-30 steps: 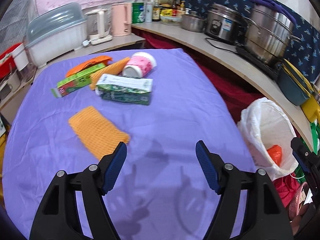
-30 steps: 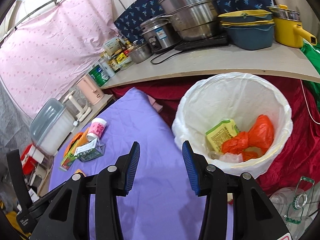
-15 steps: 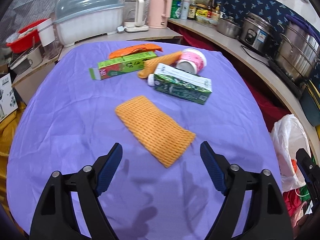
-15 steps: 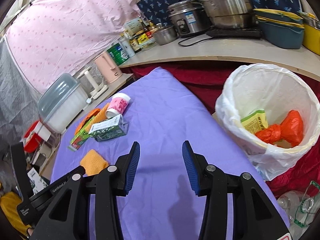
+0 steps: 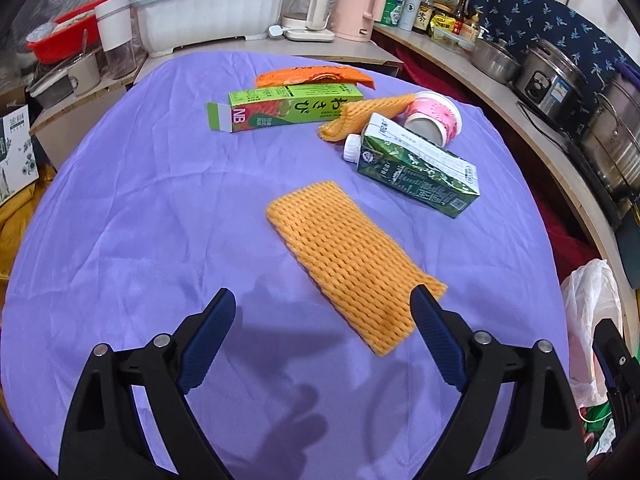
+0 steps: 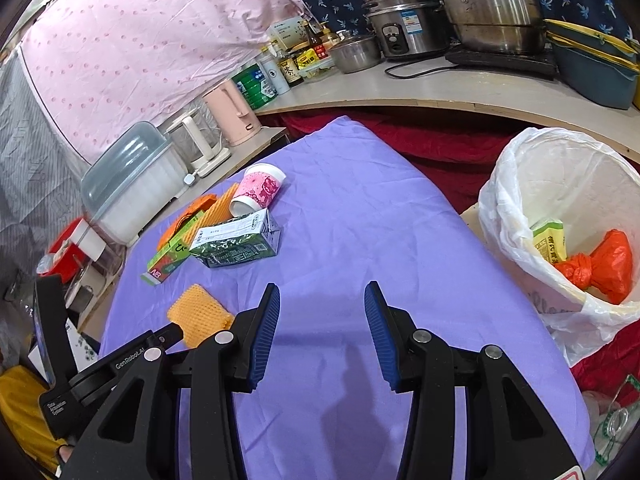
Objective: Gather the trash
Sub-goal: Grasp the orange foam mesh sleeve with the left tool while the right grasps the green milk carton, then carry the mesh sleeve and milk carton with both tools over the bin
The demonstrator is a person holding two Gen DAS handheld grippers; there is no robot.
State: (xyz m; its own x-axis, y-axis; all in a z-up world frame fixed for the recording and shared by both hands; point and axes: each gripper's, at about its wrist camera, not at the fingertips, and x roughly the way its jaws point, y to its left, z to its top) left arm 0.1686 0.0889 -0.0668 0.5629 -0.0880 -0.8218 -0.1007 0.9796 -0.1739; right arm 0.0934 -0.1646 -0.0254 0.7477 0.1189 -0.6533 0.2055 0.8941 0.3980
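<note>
Looking across the purple tablecloth (image 5: 120, 240), most of the trash sits in a clump at the far side: a green box (image 5: 288, 106), an orange wrapper (image 5: 316, 76), a milk carton (image 5: 416, 164), a pink cup (image 5: 434, 116) and a second bit of foam net. The white-lined trash bin (image 6: 560, 184) stands off the table's right edge with a few pieces already in it. What matters is the orange foam net (image 5: 348, 256) lying alone, nearest the left gripper (image 5: 323, 308). Its long axis runs diagonally, far-left to near-right, and its near end sits just inside the right-hand pad. Those jaws have just been opening and stand wide, gripping nothing. The right gripper (image 6: 322, 320) is partly open and empty over bare cloth, farther from the net, so I'd guess the left hand takes it.
</note>
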